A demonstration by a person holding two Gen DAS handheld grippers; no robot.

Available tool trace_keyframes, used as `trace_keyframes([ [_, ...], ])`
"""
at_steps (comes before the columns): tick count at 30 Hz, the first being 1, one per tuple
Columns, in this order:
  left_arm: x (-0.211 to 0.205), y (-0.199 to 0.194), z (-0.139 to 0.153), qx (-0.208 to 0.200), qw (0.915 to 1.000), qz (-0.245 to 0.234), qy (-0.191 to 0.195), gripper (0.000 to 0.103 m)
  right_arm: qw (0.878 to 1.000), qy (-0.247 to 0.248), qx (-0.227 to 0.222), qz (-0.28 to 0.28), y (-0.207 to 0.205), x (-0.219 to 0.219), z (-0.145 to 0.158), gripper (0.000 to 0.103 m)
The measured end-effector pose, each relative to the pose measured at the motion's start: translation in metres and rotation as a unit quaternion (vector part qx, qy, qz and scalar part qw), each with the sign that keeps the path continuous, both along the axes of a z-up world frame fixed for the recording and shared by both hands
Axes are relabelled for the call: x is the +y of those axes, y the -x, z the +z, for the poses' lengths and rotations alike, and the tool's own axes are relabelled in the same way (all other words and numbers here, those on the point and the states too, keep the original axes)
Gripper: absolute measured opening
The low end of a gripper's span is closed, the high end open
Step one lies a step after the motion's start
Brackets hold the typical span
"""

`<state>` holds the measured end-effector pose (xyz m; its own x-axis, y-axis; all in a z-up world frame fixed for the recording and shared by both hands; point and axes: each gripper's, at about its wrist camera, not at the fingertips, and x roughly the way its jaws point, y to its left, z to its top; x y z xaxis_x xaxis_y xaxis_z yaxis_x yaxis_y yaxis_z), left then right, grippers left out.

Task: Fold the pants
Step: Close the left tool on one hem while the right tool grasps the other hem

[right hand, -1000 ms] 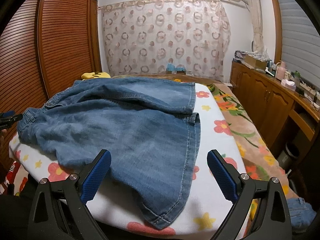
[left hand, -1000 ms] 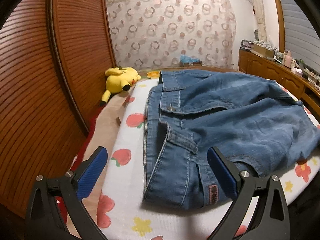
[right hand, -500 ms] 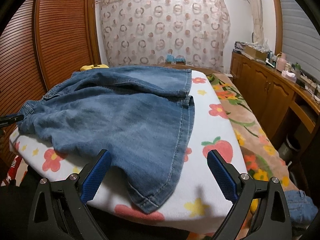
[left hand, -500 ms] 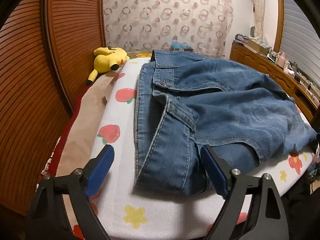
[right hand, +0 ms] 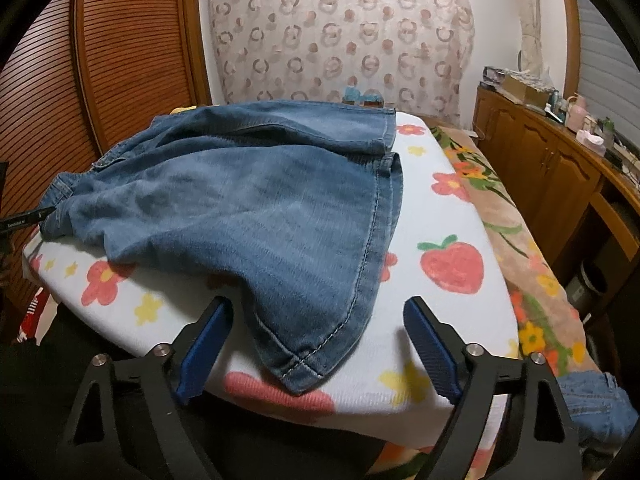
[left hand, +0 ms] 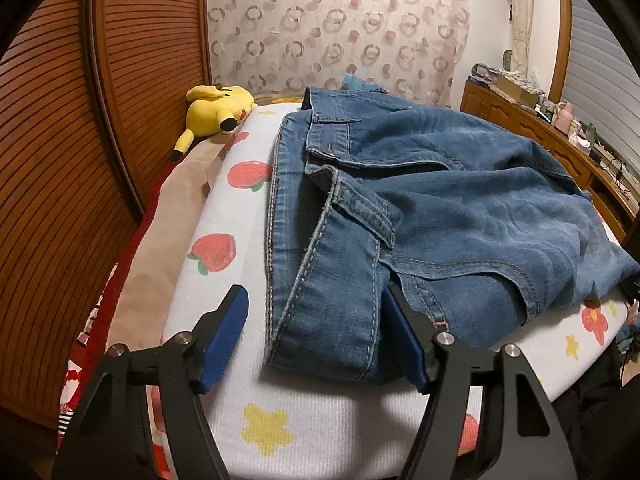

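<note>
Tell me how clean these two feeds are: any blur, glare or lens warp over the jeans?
Left wrist view: jeans sharp, warm indoor light, wardrobe slats bowed by the fisheye, dark corners. Right wrist view: hem corner crisp, soft shadow beneath it on the bed cover, no glare, same edge warp.
</note>
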<state>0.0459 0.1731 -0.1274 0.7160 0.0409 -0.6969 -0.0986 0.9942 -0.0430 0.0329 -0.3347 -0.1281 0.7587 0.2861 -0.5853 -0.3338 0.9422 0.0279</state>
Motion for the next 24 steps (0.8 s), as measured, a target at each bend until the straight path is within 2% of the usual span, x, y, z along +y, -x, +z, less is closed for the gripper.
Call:
trace_keyframes([
  [3, 0.001, 0.000, -0.001, 0.000, 1.0000, 0.000, 0.006, 0.065, 1.000, 0.002, 0.001, 0.003, 0.004, 0.002, 0.000, 0.078],
  [8, -0.003, 0.003, 0.000, -0.002, 0.9999, -0.006, 0.009, 0.051, 1.000, 0.007, 0.002, 0.012, 0.008, 0.006, 0.004, 0.070],
  [13, -0.007, 0.006, 0.002, -0.003, 0.9999, -0.008, 0.005, 0.046, 1.000, 0.018, 0.004, 0.014, 0.003, 0.008, 0.007, 0.048],
  [15, -0.006, 0.007, 0.003, -0.004, 0.9999, -0.009, 0.009, 0.044, 1.000, 0.016, 0.004, 0.014, 0.002, 0.007, 0.009, 0.031],
  [18, -0.008, 0.007, 0.006, -0.006, 0.9999, -0.010, 0.006, 0.040, 1.000, 0.017, 0.001, 0.017, 0.003, 0.006, 0.012, 0.021],
  [24, -0.013, 0.011, 0.019, -0.016, 0.9997, -0.020, 0.002, 0.029, 1.000, 0.010, -0.006, 0.017, -0.003, 0.005, 0.018, 0.016],
])
